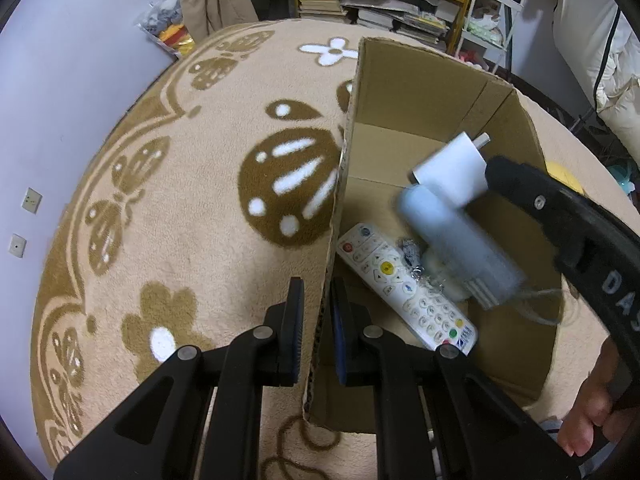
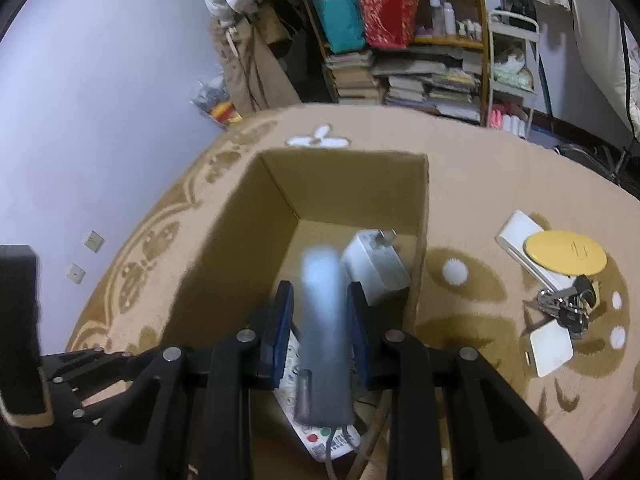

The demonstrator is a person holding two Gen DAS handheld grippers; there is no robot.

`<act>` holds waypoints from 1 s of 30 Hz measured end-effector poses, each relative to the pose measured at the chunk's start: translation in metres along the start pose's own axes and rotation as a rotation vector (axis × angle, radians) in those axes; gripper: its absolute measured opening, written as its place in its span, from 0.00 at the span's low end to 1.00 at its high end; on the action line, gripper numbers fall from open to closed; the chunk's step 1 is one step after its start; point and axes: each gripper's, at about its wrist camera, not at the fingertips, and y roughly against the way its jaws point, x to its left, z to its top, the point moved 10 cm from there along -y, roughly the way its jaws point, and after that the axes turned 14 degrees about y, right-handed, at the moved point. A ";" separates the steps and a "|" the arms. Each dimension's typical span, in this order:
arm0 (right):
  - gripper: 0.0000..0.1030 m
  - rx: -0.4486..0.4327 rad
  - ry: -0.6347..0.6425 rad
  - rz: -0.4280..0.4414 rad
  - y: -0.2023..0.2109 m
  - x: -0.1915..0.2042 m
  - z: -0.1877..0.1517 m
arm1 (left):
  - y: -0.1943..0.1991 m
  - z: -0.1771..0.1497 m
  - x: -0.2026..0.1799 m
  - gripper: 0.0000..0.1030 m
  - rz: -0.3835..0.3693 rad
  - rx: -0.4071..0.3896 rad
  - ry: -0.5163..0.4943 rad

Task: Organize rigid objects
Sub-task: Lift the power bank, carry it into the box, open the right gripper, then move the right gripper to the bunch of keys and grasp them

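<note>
An open cardboard box (image 1: 404, 88) stands on a beige patterned blanket. My left gripper (image 1: 318, 300) is shut on the box's left wall. In the box lie a white remote control (image 1: 404, 284), a white power adapter (image 1: 448, 168) and a small dark keychain piece (image 1: 410, 250). My right gripper (image 2: 320, 304) is over the box (image 2: 344, 184) with a pale blue cylindrical device (image 2: 322, 320) between its fingers; the device is motion-blurred, and I cannot tell whether it is gripped or released. It shows in the left wrist view too (image 1: 456, 240). The adapter (image 2: 376, 264) and remote (image 2: 332, 440) lie below it.
On the blanket right of the box lie a yellow disc (image 2: 564, 254) on a white flat box (image 2: 516, 232), a bunch of keys (image 2: 564, 308) and a white square charger (image 2: 550, 346). Cluttered bookshelves (image 2: 404, 80) stand behind. A wall with sockets is on the left.
</note>
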 end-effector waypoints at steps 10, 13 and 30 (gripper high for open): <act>0.40 -0.012 0.020 -0.024 0.022 -0.011 0.013 | 0.002 0.002 0.001 0.11 0.000 -0.006 0.001; 0.61 -0.029 0.003 -0.055 0.033 -0.025 0.016 | 0.001 0.002 0.000 0.11 0.005 -0.009 -0.005; 0.86 0.042 -0.142 -0.264 0.053 -0.164 -0.021 | 0.002 0.002 0.004 0.12 0.001 -0.007 -0.002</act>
